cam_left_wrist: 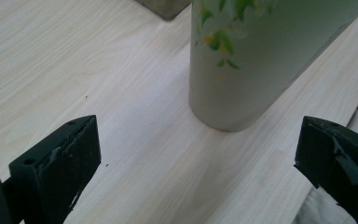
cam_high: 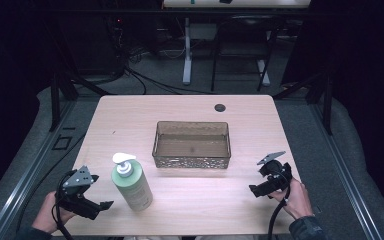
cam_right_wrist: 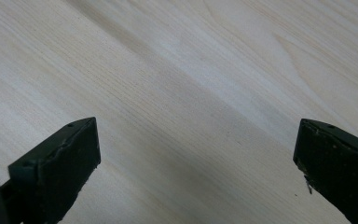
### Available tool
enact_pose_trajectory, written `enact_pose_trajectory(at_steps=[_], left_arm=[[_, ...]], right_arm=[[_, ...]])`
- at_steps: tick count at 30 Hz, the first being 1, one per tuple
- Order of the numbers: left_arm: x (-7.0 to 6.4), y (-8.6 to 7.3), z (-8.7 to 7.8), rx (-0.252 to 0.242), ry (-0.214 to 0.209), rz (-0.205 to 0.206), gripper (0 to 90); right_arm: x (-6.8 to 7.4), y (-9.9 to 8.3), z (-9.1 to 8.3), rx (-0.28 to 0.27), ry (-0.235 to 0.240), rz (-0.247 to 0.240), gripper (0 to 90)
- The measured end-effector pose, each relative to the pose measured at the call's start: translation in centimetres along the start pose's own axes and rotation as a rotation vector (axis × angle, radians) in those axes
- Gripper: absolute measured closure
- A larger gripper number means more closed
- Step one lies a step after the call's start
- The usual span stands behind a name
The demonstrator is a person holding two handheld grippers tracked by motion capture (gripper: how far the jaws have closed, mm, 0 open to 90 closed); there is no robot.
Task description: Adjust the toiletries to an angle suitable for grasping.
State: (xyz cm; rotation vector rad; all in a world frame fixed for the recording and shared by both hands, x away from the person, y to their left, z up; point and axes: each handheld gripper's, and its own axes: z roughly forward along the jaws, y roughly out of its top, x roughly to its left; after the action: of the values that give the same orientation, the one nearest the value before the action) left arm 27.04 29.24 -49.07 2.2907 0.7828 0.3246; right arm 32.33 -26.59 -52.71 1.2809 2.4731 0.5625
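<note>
1. Surface is carrying everything; nothing is being held yet, so the whole job appears to be lying ahead.
2. Basket, translucent brown, is sitting empty at the middle.
3. Pump bottle, green with a white pump head, is standing upright near the front edge, left of the basket and apart from it.
4. Left gripper is hovering just beside the bottle, jaws spread and pointing at its base.
5. Right gripper is waiting well apart, jaws spread, aiming over bare wood.

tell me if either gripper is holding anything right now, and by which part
Nothing is held. The left gripper is open, short of the green pump bottle; the right gripper is open over bare table.
</note>
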Motion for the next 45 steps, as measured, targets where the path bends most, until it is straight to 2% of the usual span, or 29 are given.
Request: enact_pose_trajectory(at_steps=[3, 8, 13, 20, 21, 27, 33, 37, 45], left_arm=[[-0.4, 0.5, -0.5, -0.061, -0.038, -0.027, 0.2], [-1.1, 1.4, -0.5, -0.088, -0.065, -0.015, 0.1], [-1.8, 2.3, -0.6, -0.117, -0.063, 0.004, 0.1], [-2.4, 3.1, -0.4, -0.156, -0.060, 0.009, 0.1], [-2.6, 3.3, -0.4, -0.180, -0.073, 0.020, 0.1], [-2.9, 4.2, -0.1, -0.218, -0.061, 0.018, 0.1], [-3.0, 5.0, 0.4, -0.232, -0.050, 0.016, 0.3], [-2.9, 5.1, 0.6, -0.236, -0.038, 0.008, 11.1], [-3.1, 5.3, 0.8, -0.231, -0.017, 0.016, 11.7]], right_arm=[[0.1, 0.0, 0.0, 0.003, 0.011, 0.003, 0.1], [0.1, 0.0, 0.3, 0.011, 0.019, 0.000, 0.0], [0.1, 0.0, 0.3, 0.015, 0.021, 0.005, 0.0], [0.2, 0.0, 0.4, 0.013, 0.026, 0.007, 0.0], [0.2, 0.0, 0.4, 0.013, 0.026, 0.007, 0.0], [0.2, 0.0, 0.5, 0.018, 0.033, 0.009, 0.0], [0.1, 0.0, 0.5, 0.017, 0.033, 0.006, 0.0], [0.0, 0.0, 0.4, 0.014, 0.032, 0.012, 0.0], [0.0, -0.1, 0.4, 0.015, 0.028, 0.007, 0.0]])
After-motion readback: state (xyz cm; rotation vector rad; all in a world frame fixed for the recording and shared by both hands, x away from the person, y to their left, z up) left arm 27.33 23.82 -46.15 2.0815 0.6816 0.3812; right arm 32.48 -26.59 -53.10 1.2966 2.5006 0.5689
